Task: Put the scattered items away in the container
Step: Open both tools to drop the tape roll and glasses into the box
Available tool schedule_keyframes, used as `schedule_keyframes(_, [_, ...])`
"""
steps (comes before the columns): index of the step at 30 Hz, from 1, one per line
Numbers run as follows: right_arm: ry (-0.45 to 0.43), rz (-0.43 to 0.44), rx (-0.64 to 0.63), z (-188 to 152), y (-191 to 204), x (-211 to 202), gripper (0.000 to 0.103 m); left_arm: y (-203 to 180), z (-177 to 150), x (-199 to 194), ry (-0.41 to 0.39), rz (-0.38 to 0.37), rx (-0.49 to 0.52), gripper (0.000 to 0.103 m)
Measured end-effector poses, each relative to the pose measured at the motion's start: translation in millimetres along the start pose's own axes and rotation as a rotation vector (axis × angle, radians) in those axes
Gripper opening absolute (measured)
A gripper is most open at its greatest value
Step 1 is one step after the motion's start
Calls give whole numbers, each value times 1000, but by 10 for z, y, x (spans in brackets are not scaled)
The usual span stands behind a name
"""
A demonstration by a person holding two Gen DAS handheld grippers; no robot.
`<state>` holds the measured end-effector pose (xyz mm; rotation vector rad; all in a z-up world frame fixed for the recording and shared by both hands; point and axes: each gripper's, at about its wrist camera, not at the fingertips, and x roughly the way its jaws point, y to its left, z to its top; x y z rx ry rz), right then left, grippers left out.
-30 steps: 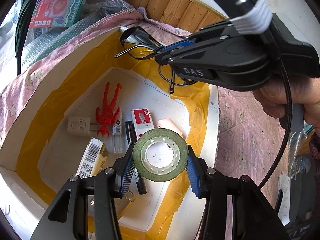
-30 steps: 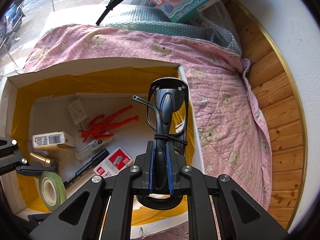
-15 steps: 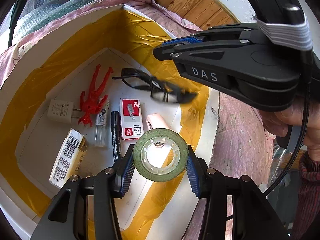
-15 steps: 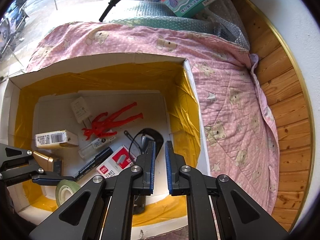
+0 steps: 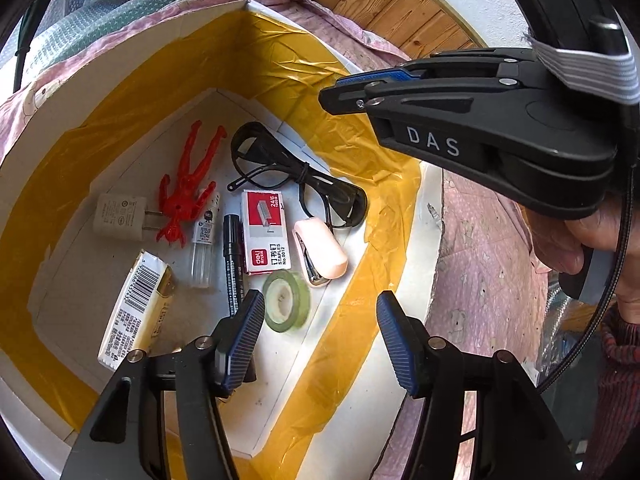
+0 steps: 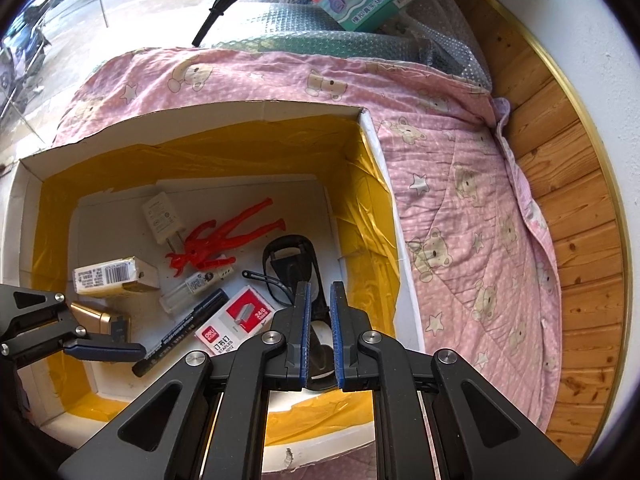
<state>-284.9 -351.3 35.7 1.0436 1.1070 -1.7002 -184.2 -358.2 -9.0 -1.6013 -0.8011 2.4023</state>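
Tape (image 5: 287, 301) is seen lying flat on the box (image 5: 430, 216) floor near its right wall, glasses (image 5: 298, 174) beside it — both light, the glasses fragile, best taken by the frame. Left gripper (image 5: 320, 336) fingers are spread wide, empty; right gripper (image 6: 320, 320) fingers are parted narrowly, nothing held.
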Motion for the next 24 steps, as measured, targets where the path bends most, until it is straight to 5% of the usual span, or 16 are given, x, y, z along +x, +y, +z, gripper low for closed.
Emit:
schedule_keyframes(9, [-40, -8, 25, -140, 77, -216, 13, -39, -73, -219, -65, 76, 45, 60])
schedule_keyframes(12, [-82, -32, 29, -296, 177, -412, 40, -79, -185, -414, -145, 181, 113, 61])
schedule_keyframes(15, [-68, -88, 54, -433, 295, -553, 53, -78, -335, -609, -203, 253, 168, 65])
schedule_keyframes(24, [-108, 100, 141, -810, 770, -985, 54, -110, -761, -1123, -266, 277, 239, 65])
